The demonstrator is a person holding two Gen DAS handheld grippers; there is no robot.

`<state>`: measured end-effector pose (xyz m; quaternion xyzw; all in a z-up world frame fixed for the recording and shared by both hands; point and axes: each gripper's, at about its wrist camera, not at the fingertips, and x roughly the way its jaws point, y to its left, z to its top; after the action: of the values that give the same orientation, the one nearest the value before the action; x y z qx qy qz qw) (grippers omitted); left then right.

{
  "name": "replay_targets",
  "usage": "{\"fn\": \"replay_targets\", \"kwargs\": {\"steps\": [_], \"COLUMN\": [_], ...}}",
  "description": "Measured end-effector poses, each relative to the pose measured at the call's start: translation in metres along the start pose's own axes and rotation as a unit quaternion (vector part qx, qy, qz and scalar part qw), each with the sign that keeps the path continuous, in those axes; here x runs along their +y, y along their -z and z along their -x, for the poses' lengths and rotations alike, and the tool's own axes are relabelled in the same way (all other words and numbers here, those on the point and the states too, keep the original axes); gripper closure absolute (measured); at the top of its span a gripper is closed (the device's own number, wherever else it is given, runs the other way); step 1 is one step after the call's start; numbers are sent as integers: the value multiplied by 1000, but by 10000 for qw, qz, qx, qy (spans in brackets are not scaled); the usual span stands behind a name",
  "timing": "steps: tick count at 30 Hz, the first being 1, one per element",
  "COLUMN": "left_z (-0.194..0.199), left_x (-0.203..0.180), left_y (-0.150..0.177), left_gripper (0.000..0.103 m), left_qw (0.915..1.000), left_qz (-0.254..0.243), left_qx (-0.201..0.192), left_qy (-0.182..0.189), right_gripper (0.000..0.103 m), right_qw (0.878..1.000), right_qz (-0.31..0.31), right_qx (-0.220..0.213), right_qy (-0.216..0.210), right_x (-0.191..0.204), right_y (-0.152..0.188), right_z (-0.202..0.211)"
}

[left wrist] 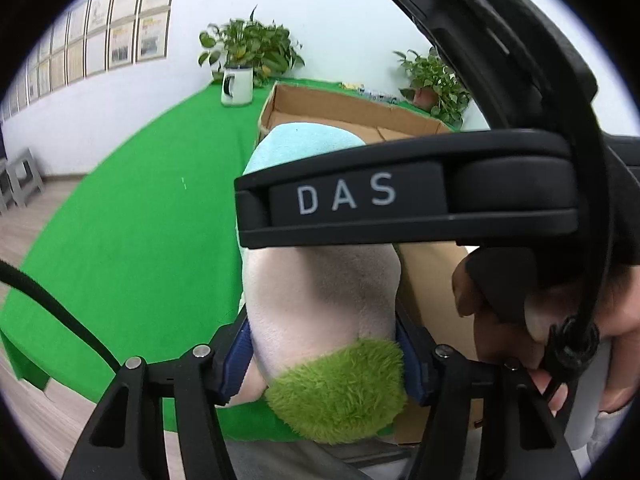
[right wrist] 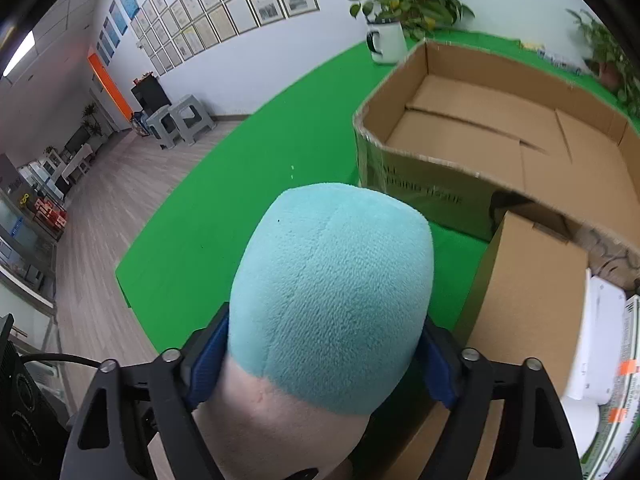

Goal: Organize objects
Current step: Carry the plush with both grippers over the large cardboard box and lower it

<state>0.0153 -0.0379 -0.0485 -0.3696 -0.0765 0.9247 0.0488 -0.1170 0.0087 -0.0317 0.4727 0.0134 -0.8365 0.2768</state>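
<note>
A plush toy with a teal end, a beige middle and a fuzzy green end hangs over the green table. My left gripper is shut on it, blue pads pressing the beige body just above the green tuft. In the right wrist view the same plush toy fills the centre, teal end pointing away. My right gripper grips it with blue pads on both flanks. The right tool's black housing marked DAS crosses the left wrist view, and a hand holds it.
A large open cardboard box stands on the green table cloth behind the toy. A smaller closed carton and white packages lie at the right. A plant in a white mug and another potted plant line the wall.
</note>
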Motion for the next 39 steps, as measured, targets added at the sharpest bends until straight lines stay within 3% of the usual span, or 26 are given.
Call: {"fn": "replay_targets", "kwargs": {"steps": [13,24,32,39], "left_z": [45,56,45,33], "left_x": [-41,-48,-40,-32], "left_y": [-60,-104,-125,-139], "left_gripper": [42,42,42,42], "left_qw": [9934,9855,9837,9839], "left_qz": [-583,-764,-772,-769], "left_qx": [-980,-1511,-1625,-1614], "left_qy": [-158,-96,27,57], "right_gripper": [27,27,27,27], "right_qw": [9939,9870,9854,9856], "right_qz": [55,242,310,289], "right_qx": [-1096,-1580,-1647,-1629], "right_qy": [-79,135,304,347], "right_x": [5,13,9,-9], "right_y": [-32,-77,-125,-171], "right_z": [118,200,208,176]}}
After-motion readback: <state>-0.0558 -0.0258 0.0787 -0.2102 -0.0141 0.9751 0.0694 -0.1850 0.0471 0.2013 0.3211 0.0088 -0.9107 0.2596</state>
